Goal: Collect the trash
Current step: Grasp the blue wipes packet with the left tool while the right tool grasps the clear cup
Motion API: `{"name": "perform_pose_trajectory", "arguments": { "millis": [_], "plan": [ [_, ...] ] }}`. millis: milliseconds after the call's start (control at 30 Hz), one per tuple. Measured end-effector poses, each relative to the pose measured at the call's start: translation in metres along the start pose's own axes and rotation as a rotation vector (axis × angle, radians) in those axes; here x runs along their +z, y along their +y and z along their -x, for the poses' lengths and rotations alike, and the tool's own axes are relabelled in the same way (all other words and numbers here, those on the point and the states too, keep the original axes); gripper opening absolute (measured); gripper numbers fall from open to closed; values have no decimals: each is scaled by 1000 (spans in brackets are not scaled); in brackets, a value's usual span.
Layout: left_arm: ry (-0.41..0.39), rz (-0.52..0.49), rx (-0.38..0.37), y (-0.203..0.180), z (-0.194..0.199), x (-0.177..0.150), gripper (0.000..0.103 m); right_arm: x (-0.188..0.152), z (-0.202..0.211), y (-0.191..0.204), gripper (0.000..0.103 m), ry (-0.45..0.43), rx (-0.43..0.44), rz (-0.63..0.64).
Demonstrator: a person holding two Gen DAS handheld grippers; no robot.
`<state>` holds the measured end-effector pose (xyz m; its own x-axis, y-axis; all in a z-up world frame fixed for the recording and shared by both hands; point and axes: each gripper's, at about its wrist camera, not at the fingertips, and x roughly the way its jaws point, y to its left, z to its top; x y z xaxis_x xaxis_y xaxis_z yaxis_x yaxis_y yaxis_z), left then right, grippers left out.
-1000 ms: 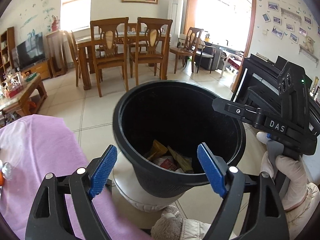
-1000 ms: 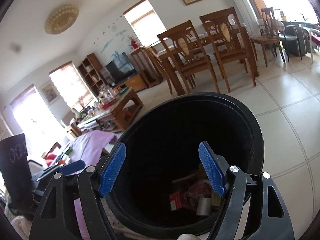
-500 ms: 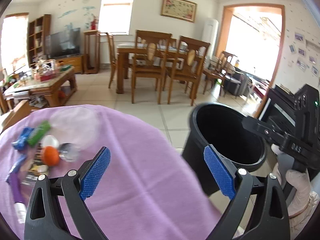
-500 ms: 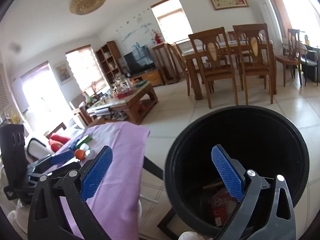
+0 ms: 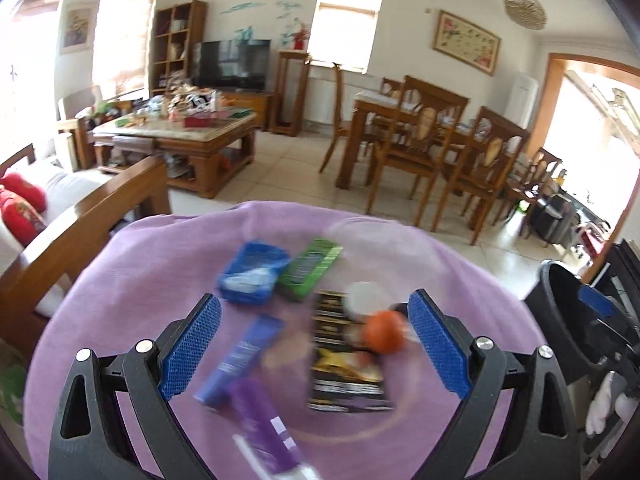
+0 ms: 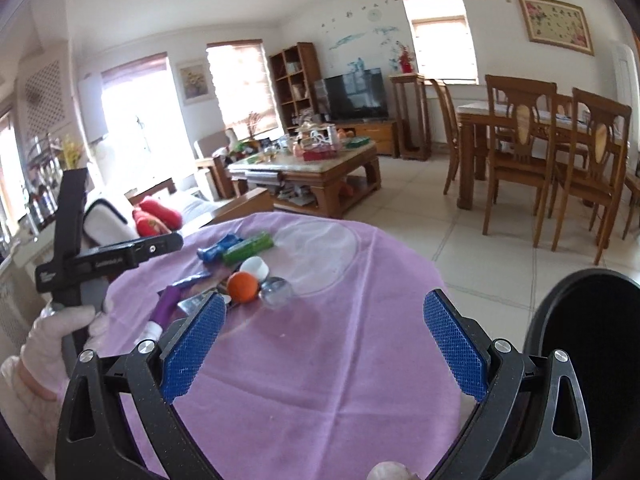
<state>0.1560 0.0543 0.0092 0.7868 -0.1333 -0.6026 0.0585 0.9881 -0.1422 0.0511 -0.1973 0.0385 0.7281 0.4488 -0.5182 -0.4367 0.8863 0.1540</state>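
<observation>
My left gripper (image 5: 316, 350) is open and empty above trash on the purple tablecloth (image 5: 140, 280): a blue packet (image 5: 252, 276), a green wrapper (image 5: 310, 268), a black snack packet (image 5: 346, 364), an orange ball (image 5: 384, 332), a white cap (image 5: 366, 298), a purple tube (image 5: 260, 412) and a blue-violet wrapper (image 5: 240, 360). My right gripper (image 6: 322, 350) is open and empty over the cloth (image 6: 340, 380), nearer than the trash pile with its orange ball (image 6: 242, 286). The black trash bin (image 6: 592, 360) stands at the right, also in the left wrist view (image 5: 560, 320).
A wooden sofa arm (image 5: 80, 216) borders the table on the left. A cluttered coffee table (image 5: 176, 136) and dining chairs (image 5: 416, 160) stand beyond on the tiled floor. A clear round lid (image 6: 316, 252) lies on the cloth.
Both grippers have swung left from over the bin to the purple table. The left one now hovers over the trash pile; both stay open.
</observation>
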Motion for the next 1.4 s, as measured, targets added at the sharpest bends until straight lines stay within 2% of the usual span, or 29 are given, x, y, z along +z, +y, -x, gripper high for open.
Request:
{"name": "perform_pose_trajectory", "arguments": {
  "millis": [67,167,333,400,567,600,667,967,1100,1133,1233,1367,1400],
  "plan": [
    [42,-6,34,17,-14,3,93,7,-22,17,97,39,4,47],
    [105,-47,65,37,-40,8,93,10,-55,39,87,112,10,119],
    [180,-66,73,50,-68,7,87,8,-111,56,64,246,-8,168],
    [186,-51,72,57,-74,7,87,10,-132,56,62,283,-12,158],
    [203,-43,54,60,-75,5,78,8,-171,55,61,344,-3,131],
    [204,-45,52,60,-77,6,76,7,-177,54,58,356,-2,127],
    [213,-47,46,61,-82,7,73,7,-185,53,56,357,-7,121],
    [228,-64,14,60,-86,9,72,3,-193,43,56,373,33,84],
    [213,-90,37,58,-86,13,72,1,-197,54,48,361,14,129],
    [218,-101,43,57,-87,13,72,1,-197,57,40,360,10,148],
    [249,-146,54,52,-97,15,72,-1,-199,66,40,354,-14,180],
    [257,-188,54,46,-104,18,72,-1,-198,60,40,355,5,142],
    [256,-193,55,46,-104,18,70,-1,-197,59,39,356,10,137]
  ]
}}
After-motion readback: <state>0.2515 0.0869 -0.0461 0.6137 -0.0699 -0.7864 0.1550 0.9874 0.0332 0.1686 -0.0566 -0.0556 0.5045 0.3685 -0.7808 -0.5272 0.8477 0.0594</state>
